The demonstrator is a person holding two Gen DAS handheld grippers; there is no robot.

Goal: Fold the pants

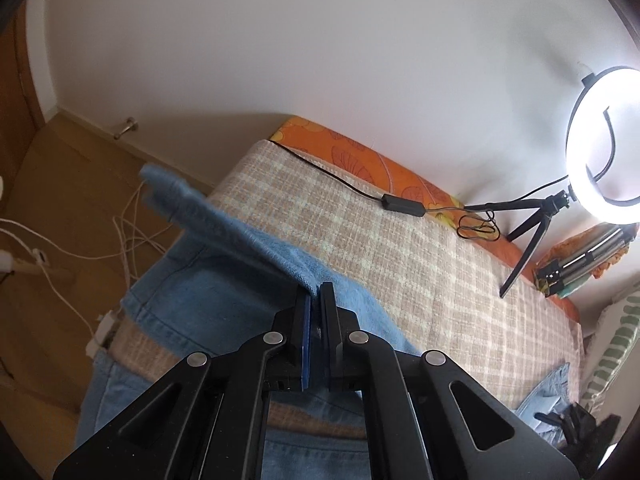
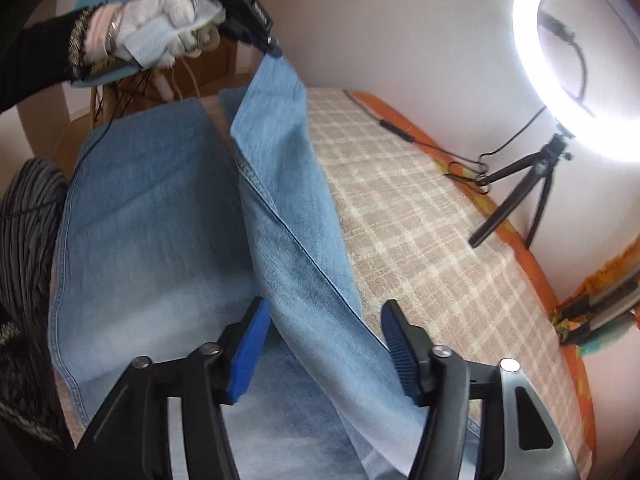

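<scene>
Light blue denim pants [image 2: 152,208] lie spread on a beige plaid blanket [image 2: 432,240]. One leg [image 2: 280,152] is lifted off the blanket into a slanting strip. My left gripper [image 2: 274,50], held by a white-gloved hand [image 2: 168,28], is shut on the top end of that leg. In the left wrist view the left gripper [image 1: 316,294] pinches the denim fold [image 1: 240,240], which stretches away to the upper left. My right gripper [image 2: 326,305] stands open low over the pants. The lifted leg's lower part runs between its blue pads [image 2: 250,352] without being pressed.
A lit ring light [image 2: 576,64] on a small black tripod [image 2: 528,192] stands at the blanket's far right, its cable and inline switch [image 1: 402,205] running along the orange sheet [image 1: 360,156]. White cables [image 1: 120,240] lie on the wooden floor. A wall bounds the far side.
</scene>
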